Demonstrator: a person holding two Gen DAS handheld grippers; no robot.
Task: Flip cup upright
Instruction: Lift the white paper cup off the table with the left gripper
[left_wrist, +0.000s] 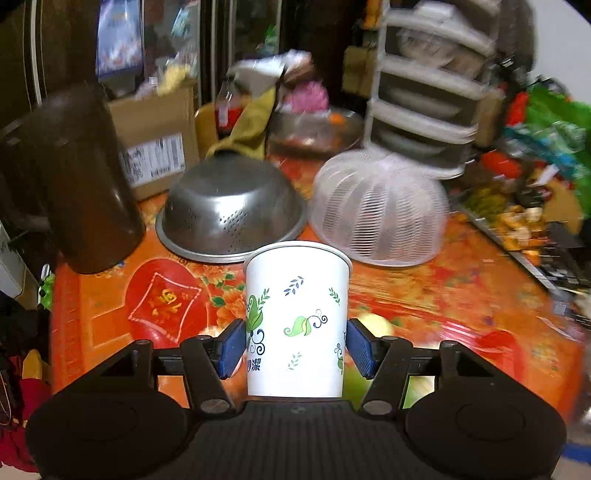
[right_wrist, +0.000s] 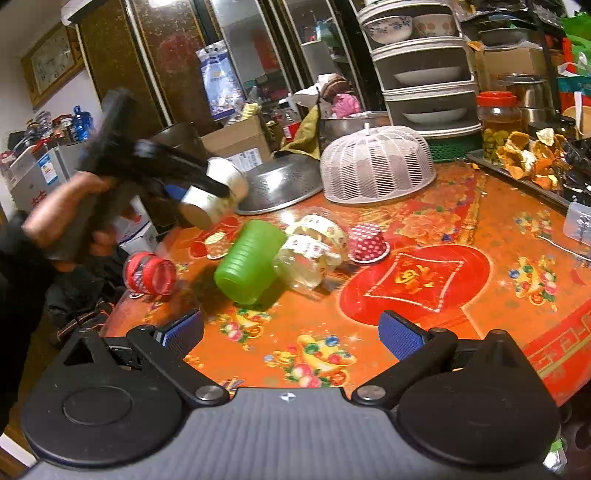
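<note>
My left gripper (left_wrist: 295, 349) is shut on a white paper cup (left_wrist: 295, 321) with green leaf print, its blue pads on both sides. The cup's open rim points away from the camera. The right wrist view shows the same cup (right_wrist: 216, 192) held in the air above the table's far left, tilted, its closed bottom towards the lower left. My right gripper (right_wrist: 291, 334) is open and empty above the near table edge. A green plastic cup (right_wrist: 249, 262), a clear cup (right_wrist: 310, 251) and a red cup (right_wrist: 151, 273) lie on their sides. A red dotted cup (right_wrist: 367, 243) stands upside down.
An upturned steel colander (left_wrist: 231, 214) and a white mesh food cover (left_wrist: 378, 214) sit behind on the orange patterned tablecloth (right_wrist: 424, 214). A dark tall jug (left_wrist: 85, 177) stands at left. A cardboard box (left_wrist: 155, 147), a dish rack (right_wrist: 424, 74) and a jar (right_wrist: 498, 118) crowd the back.
</note>
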